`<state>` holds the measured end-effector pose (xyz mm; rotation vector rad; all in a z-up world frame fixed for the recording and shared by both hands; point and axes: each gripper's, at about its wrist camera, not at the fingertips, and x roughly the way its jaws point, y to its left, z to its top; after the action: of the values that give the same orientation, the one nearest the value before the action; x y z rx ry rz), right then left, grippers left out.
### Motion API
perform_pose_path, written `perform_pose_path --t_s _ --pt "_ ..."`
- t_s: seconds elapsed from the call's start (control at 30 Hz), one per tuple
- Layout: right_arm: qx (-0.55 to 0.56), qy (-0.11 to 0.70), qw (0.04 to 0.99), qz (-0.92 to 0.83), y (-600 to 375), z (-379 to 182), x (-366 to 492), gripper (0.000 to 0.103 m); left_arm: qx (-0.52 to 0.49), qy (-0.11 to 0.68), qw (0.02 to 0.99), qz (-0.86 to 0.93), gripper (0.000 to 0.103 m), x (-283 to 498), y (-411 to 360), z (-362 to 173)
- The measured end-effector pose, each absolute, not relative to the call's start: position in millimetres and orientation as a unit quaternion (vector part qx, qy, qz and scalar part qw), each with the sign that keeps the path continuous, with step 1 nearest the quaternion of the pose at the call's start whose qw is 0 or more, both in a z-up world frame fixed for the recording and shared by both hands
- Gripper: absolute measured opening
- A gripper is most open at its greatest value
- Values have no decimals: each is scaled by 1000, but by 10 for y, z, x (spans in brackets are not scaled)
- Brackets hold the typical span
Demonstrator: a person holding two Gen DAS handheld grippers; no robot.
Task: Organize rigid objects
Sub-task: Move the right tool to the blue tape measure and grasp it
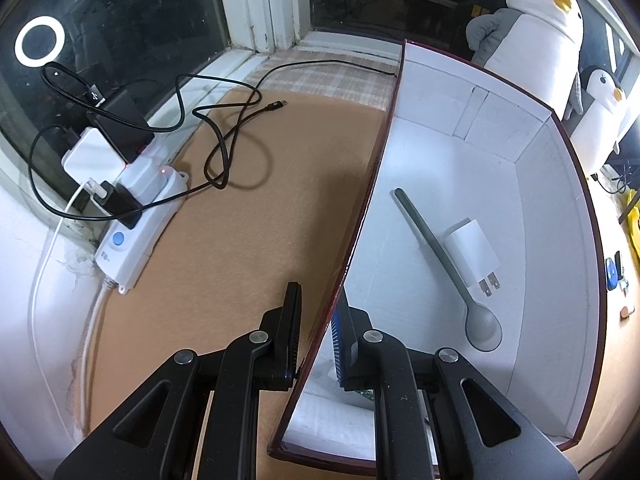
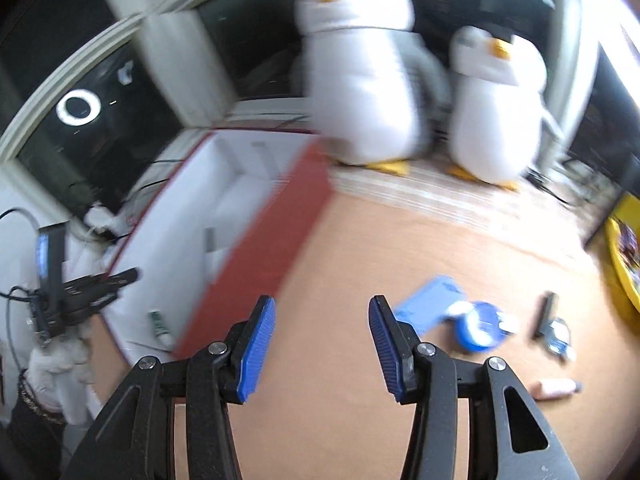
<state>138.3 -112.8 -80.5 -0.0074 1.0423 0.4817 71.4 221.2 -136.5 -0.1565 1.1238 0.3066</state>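
Note:
A red box with a white inside (image 1: 560, 216) holds a grey spoon (image 1: 440, 256) and a white plug charger (image 1: 472, 252). My left gripper (image 1: 318, 320) straddles the box's left wall (image 1: 372, 184), one finger on each side, closed on it. In the blurred right wrist view my right gripper (image 2: 322, 320) is open and empty above the brown mat, to the right of the box (image 2: 256, 240). A blue card (image 2: 428, 304), a blue round object (image 2: 480, 326), a small dark item (image 2: 548, 314) and a pinkish stick (image 2: 556, 388) lie on the mat to its right.
A white power strip (image 1: 136, 216) with plugs and black cables (image 1: 224, 148) lies left of the box by the window. Two plush penguins (image 2: 360, 80) stand behind the mat. A yellow container (image 2: 624, 256) sits at the far right.

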Motion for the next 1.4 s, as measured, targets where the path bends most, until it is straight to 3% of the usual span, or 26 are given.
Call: perform_pose_path --t_s 0.4,0.53,0.83,0.97,1.4 --pt "11 533 833 149 -1999 -1287 1699 46 -64 534 828 160 14 666 2169 -1308" --pt "6 542 828 143 -2033 -1414 1764 52 -62 534 827 164 15 650 2160 -1287" --pt "-19 559 817 141 -1967 -1653 1894 54 -64 534 826 172 16 598 2161 -1267" --pt "-35 563 814 139 -1903 -1725 1939 60 -62 533 825 175 16 590 2157 -1265" --pt "-57 569 809 137 -1859 -1815 2054 58 -61 532 826 177 16 583 2157 -1260"
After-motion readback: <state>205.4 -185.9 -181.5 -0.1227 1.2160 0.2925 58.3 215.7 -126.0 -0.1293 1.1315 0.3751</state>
